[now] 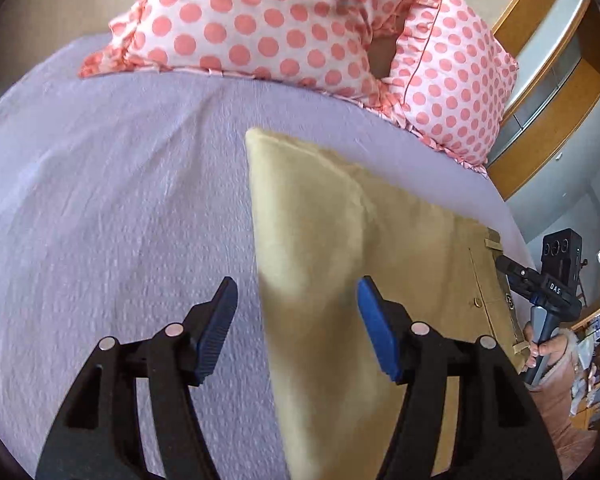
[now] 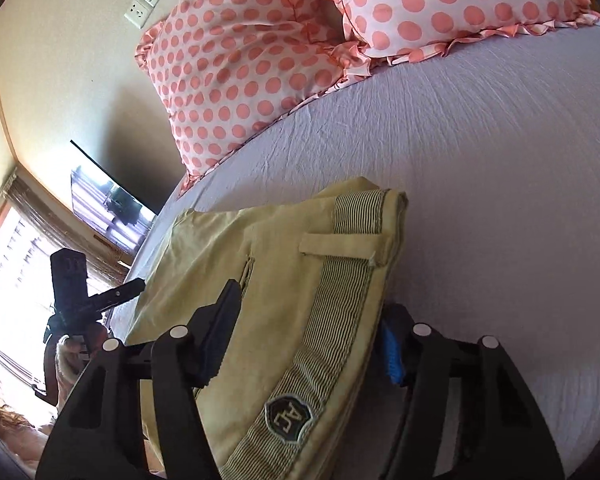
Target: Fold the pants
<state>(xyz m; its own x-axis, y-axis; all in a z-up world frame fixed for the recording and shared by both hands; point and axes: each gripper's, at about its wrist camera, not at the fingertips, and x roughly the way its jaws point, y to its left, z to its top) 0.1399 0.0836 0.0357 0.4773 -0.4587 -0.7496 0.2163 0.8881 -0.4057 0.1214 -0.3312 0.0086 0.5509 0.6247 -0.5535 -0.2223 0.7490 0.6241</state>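
We see left gripper (image 1: 296, 320): black plastic arms, ribbed blue pads (image 1: 216, 336), silver pivot screws. Right gripper (image 2: 304, 344) same build. Near right gripper in left view: "DAS" marking, bare-skinned hand (image 1: 548, 350).

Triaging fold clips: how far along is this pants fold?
Done: the yellow pants lie on the lavender bed sheet as a narrow strip, legs apparently stacked. In hand: the right gripper has open fingers straddling the striped waistband, not visibly clamped; the left gripper hovers open over the leg end. Left: likely gripping and folding the strip lengthwise into a compact bundle.
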